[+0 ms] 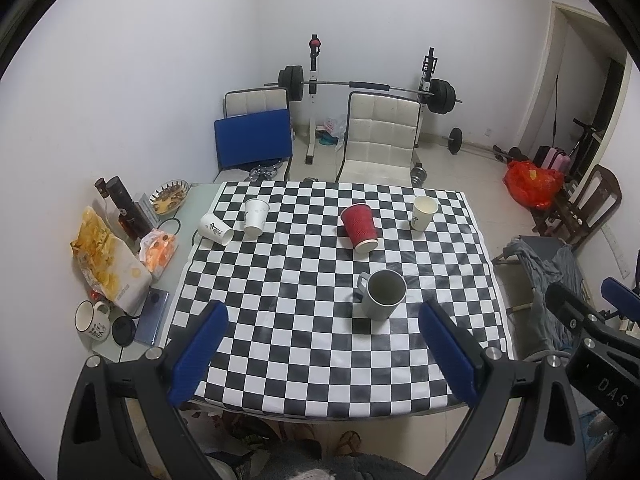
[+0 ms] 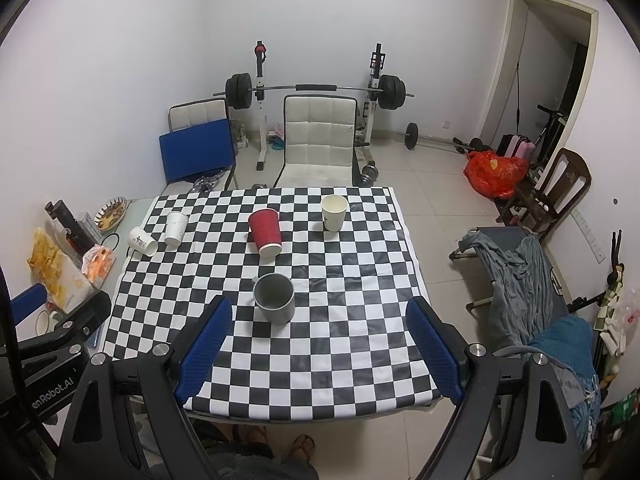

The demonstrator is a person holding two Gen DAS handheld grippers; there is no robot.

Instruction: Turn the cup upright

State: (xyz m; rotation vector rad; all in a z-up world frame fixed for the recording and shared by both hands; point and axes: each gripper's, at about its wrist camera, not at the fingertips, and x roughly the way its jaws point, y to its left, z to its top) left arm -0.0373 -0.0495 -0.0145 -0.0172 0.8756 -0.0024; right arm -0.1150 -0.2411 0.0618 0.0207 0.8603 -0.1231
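On the checkered cloth (image 1: 320,360) a red paper cup (image 1: 359,227) (image 2: 265,233) lies on its side, mouth toward me. A white paper cup (image 1: 216,229) (image 2: 142,241) lies on its side at the far left edge. Another white cup (image 1: 255,218) (image 2: 176,228) stands upside down beside it. A cream cup (image 1: 423,213) (image 2: 333,213) stands upright at the far right. A grey mug (image 1: 382,294) (image 2: 275,297) stands upright near the middle. My left gripper (image 1: 322,350) is open, held above the near edge. My right gripper (image 2: 320,346) is open, likewise held back and empty.
Left of the cloth lie snack bags (image 1: 108,264), a dark bottle (image 1: 126,208), a bowl (image 1: 170,197), a white mug (image 1: 90,320) and a phone (image 1: 154,316). Two chairs (image 1: 380,140) stand behind the table. A cot with blankets (image 2: 528,280) stands at the right.
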